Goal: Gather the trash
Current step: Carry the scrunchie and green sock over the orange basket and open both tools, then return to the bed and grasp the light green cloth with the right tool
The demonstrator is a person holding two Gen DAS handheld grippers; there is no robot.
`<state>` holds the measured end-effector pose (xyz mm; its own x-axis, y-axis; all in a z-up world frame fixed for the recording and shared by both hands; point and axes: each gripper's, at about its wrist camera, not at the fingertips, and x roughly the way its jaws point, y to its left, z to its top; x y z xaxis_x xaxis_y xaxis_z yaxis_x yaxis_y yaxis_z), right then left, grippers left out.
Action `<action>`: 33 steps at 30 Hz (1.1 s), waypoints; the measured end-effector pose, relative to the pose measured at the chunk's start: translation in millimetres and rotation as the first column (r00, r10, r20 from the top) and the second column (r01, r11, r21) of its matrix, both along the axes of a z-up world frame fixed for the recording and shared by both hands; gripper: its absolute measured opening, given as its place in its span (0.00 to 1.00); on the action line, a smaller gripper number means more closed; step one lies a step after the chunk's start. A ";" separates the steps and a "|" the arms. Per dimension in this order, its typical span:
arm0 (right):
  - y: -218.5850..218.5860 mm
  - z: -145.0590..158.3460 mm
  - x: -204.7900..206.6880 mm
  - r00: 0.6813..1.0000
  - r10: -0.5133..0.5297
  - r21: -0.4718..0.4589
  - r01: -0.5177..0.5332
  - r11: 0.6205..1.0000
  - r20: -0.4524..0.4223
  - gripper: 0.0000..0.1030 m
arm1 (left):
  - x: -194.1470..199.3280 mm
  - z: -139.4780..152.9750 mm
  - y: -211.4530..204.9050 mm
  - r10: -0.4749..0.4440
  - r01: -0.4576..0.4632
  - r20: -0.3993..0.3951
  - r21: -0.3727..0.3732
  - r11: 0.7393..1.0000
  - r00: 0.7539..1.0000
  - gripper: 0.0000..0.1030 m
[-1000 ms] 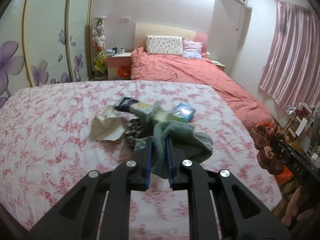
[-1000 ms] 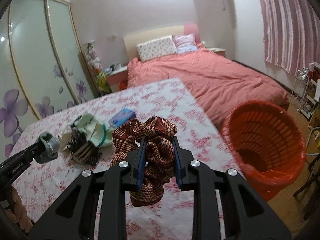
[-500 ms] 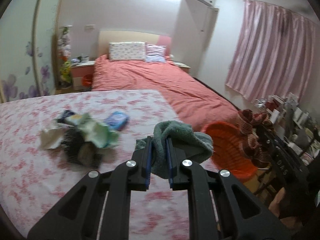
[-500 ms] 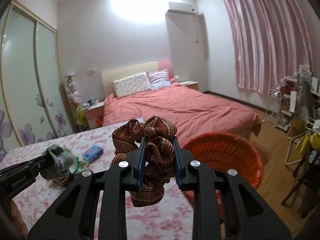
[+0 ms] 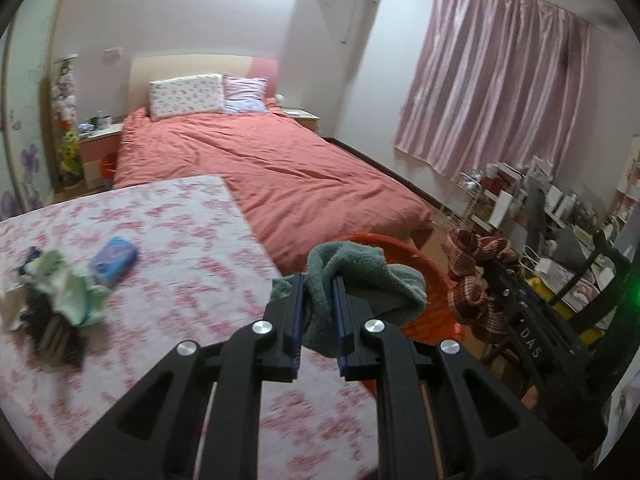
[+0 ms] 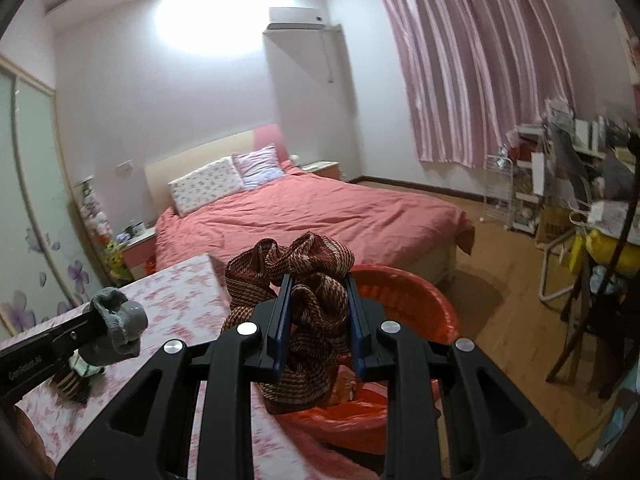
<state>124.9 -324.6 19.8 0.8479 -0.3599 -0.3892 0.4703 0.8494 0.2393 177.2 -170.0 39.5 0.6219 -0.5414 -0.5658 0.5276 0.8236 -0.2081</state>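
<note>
Red basket (image 6: pixel 420 300) beyond both downward-tilted claws, each clamping cloth.

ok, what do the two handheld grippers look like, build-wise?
Both match: the left gripper and right gripper have matte black angular linkage arms with triangular cutouts, round silver pivot bolts, and flat black fingers faced with blue pads. Seen side-on, each body carries white lettering, too blurred to read fully. No cables or sleeves show.

Salmon-covered bed (image 5: pixel 272 168) with two pillows (image 5: pixel 186 94), pink curtains (image 5: pixel 492 92), cluttered shelves (image 6: pixel 560 168)
</note>
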 end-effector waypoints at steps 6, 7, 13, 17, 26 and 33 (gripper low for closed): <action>-20.6 -9.8 0.9 0.999 -0.034 0.041 0.034 0.999 0.004 0.24 | 16.1 -17.3 -46.8 -0.078 0.079 -0.029 0.020 0.997 0.997 0.14; -23.0 -11.0 -0.1 0.999 -0.036 0.044 0.036 0.998 0.006 0.24 | 19.3 -19.8 -53.8 -0.089 0.090 -0.032 0.023 0.996 0.996 0.14; -39.7 -18.7 10.8 0.998 -0.061 0.103 0.061 0.993 -0.008 0.25 | 37.9 -37.0 -88.4 -0.132 0.134 -0.054 0.041 0.990 0.990 0.15; -47.7 -26.3 19.0 0.998 -0.059 0.117 0.061 0.991 -0.022 0.40 | 54.8 -54.2 -98.9 -0.120 0.126 -0.094 0.060 0.990 0.988 0.38; -40.9 -33.2 15.1 0.997 -0.043 0.155 0.053 0.987 -0.065 0.55 | 70.0 -70.7 -79.9 -0.053 0.066 -0.124 0.101 0.993 0.991 0.46; -29.3 -17.7 19.3 0.998 -0.019 0.131 0.027 0.991 -0.064 0.64 | 55.8 -62.6 -41.7 0.028 -0.021 -0.040 0.165 0.986 0.999 0.65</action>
